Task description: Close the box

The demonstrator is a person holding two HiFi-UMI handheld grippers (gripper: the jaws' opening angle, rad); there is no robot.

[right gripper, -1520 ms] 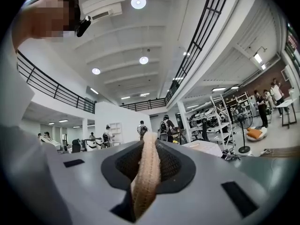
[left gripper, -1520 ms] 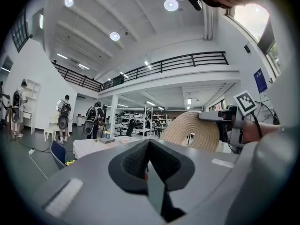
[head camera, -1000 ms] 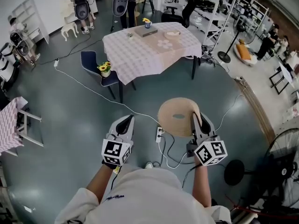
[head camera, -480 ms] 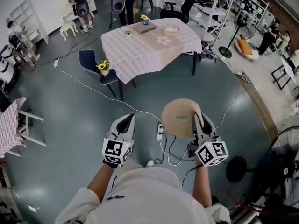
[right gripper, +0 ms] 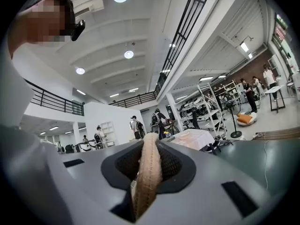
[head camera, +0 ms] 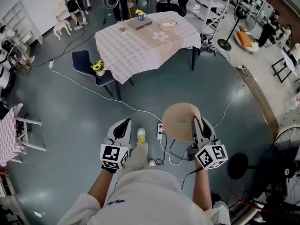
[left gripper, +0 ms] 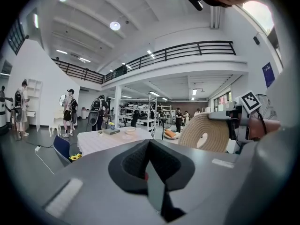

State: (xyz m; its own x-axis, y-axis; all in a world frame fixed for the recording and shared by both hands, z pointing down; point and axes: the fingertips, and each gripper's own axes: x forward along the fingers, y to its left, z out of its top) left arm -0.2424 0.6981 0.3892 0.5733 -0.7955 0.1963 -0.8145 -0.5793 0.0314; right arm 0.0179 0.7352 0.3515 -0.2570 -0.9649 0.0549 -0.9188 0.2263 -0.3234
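though seen edge-on, clamped in right gripper (head camera: pixel 196 121) jaws, woven lid (head camera: pixel 177 123) round from head view — left gripper (head camera: pixel 124 124) closed

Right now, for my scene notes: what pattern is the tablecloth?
Pale pink checks on the tablecloth, clearest in head view.

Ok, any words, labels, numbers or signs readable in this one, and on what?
No text can be read in any view.
Blue wall sign: too small to read.
Left marker cube on the left gripper: black-and-white square pattern, no words.
Right marker cube on the right gripper: the same, no words.
Woven lid held by the right gripper: no print visible.
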